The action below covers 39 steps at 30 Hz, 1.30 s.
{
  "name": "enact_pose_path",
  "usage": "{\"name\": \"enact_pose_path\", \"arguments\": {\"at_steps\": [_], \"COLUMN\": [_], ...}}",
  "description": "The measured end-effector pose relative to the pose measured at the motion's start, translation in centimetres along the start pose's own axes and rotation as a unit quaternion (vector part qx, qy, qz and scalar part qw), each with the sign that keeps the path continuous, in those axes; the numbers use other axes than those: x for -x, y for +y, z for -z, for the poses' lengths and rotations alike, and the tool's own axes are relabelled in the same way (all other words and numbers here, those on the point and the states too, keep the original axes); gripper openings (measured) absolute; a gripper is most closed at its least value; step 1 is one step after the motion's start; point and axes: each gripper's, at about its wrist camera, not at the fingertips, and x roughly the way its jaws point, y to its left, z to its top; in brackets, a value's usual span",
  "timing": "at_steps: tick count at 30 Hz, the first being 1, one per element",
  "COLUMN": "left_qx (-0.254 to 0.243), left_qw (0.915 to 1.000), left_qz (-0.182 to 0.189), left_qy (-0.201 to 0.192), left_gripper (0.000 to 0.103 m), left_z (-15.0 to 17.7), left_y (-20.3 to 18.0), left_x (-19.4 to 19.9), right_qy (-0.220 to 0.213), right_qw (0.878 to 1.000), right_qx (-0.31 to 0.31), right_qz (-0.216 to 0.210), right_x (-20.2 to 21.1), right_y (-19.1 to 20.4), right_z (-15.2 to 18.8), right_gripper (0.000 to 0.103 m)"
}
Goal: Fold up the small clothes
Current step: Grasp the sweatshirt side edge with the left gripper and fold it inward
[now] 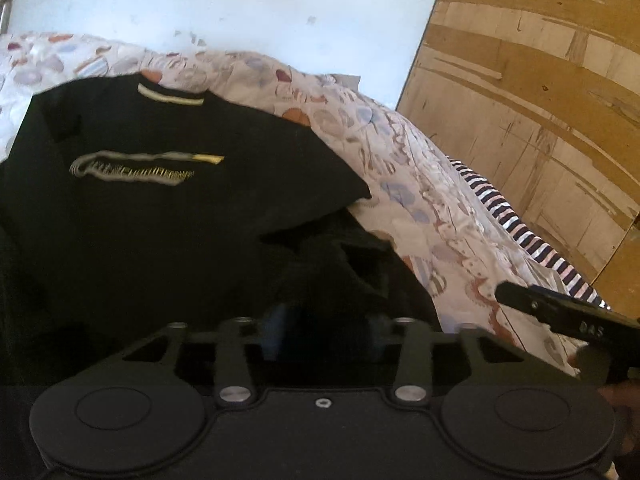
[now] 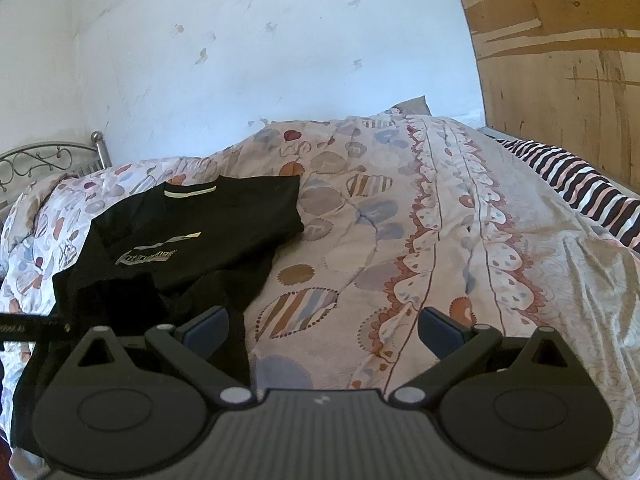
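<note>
A small black T-shirt with a pale collar stripe and a pale chest print lies face up on the patterned bedspread. Its near part is rumpled and doubled over. My left gripper sits low over that rumpled near edge with its jaws apart; the dark cloth hides whether any of it lies between the pads. In the right wrist view, the T-shirt lies to the left. My right gripper stands wide open over bare bedspread just right of the shirt, holding nothing. One right finger shows at the left view's right edge.
A striped cloth lies along the bed's right side by a wooden panel. A metal headboard stands at the far left against the white wall. Bedspread stretches to the right of the shirt.
</note>
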Motion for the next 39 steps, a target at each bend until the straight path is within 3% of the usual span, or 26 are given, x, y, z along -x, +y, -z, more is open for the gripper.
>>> {"name": "enact_pose_path", "arguments": {"at_steps": [2,8,13,18,21,25,27,29,30,31,33,36,37,38,39], "left_qx": [0.006,0.021,0.030,0.056,0.065,0.064,0.066,0.091,0.109,0.124,0.145,0.182,0.199,0.214,0.221], "left_qw": [1.0000,0.9988,0.9910,0.9759,0.9694,0.9679,0.9697,0.9733,0.9747,0.9757,0.9763,0.9747,0.9726,0.9704,0.9688], "left_qz": [0.001,-0.039,-0.124,-0.201,-0.226,-0.232,-0.224,-0.201,-0.185,-0.169,-0.148,-0.118,-0.109,-0.100,-0.098], "left_qy": [-0.001,-0.020,-0.041,-0.063,-0.069,-0.074,-0.073,-0.064,-0.063,-0.063,-0.063,-0.053,-0.052,-0.052,-0.054], "left_gripper": [0.072,0.090,0.091,0.091,0.092,0.094,0.086,0.060,0.054,0.047,0.044,0.031,0.025,0.010,0.005], "left_z": [0.2,-0.2,-1.2,-3.3,-4.7,-6.5,-7.3,-7.9,-8.1,-8.1,-7.8,-7.7,-7.7,-7.6,-7.6], "left_y": [0.5,3.8,9.6,17.5,21.7,25.9,27.6,29.1,29.9,30.5,31.2,32.3,32.8,33.3,33.6], "left_x": [0.7,3.7,6.1,7.7,7.7,6.9,6.4,5.7,5.4,5.0,4.4,3.1,2.7,2.3,2.1], "right_qy": [0.003,0.010,0.018,0.055,0.077,0.095,0.106,0.112,0.112,0.113,0.115,0.129,0.139,0.145,0.154], "right_qw": [1.000,0.999,0.993,0.975,0.960,0.939,0.931,0.925,0.922,0.920,0.917,0.908,0.906,0.906,0.902], "right_qx": [0.006,0.032,0.075,0.098,0.101,0.111,0.123,0.133,0.137,0.140,0.145,0.166,0.176,0.184,0.190], "right_qz": [-0.001,-0.026,-0.086,-0.192,-0.249,-0.311,-0.328,-0.337,-0.343,-0.347,-0.353,-0.362,-0.358,-0.353,-0.356], "right_x": [-0.4,-2.5,-6.2,-12.7,-17.4,-23.7,-27.1,-29.9,-31.2,-32.4,-34.5,-37.0,-37.9,-38.4,-39.1], "right_y": [0.3,2.1,5.9,12.0,16.5,22.5,25.8,28.6,30.0,31.3,33.8,37.1,38.2,38.9,39.6], "right_z": [-0.1,-1.4,-4.1,-7.7,-9.3,-11.2,-11.9,-12.4,-12.6,-12.9,-13.4,-13.8,-13.7,-13.6,-13.5], "right_gripper": [0.103,0.103,0.103,0.103,0.103,0.102,0.090,0.081,0.074,0.072,0.070,0.070,0.070,0.070,0.069]}}
